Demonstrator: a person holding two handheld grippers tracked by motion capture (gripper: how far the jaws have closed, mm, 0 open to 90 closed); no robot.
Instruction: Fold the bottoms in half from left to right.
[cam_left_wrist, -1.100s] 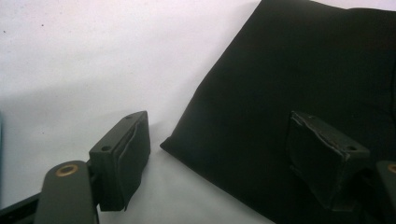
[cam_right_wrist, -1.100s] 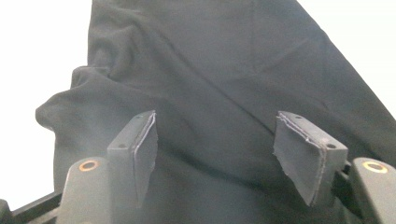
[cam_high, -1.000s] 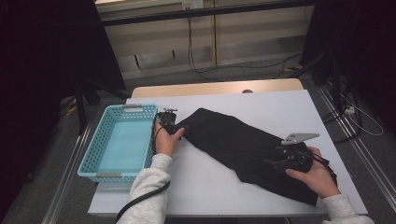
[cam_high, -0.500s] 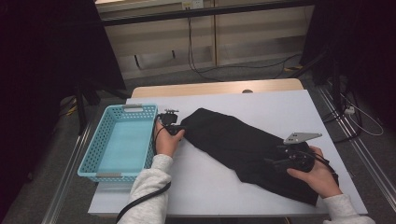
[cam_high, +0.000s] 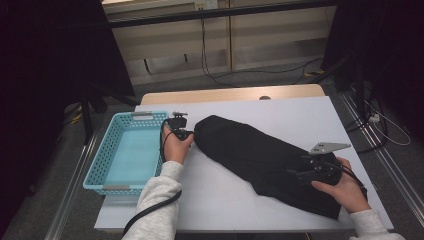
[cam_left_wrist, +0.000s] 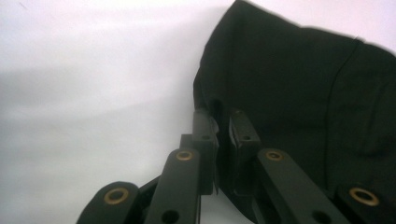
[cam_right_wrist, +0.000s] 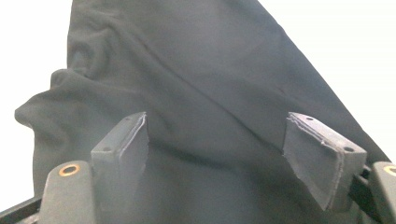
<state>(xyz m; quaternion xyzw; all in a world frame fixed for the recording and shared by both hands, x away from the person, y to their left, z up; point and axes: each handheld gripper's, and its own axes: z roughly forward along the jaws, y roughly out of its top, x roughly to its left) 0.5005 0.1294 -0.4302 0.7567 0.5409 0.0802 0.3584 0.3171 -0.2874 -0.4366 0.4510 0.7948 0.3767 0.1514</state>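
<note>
High view: black cloth (cam_high: 260, 157) beside basket (cam_high: 107, 165)

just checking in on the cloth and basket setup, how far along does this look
Early, by the look of it. Done: the left gripper has its jaws closed on the edge of the black cloth. In hand: the right gripper sits over the cloth's other end, jaws wide open, nothing pinched. Left: the cloth lies spread on the table, and the blue basket is empty.

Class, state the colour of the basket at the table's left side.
The basket is light blue, a lattice-walled plastic one; the high view shows it best.
</note>
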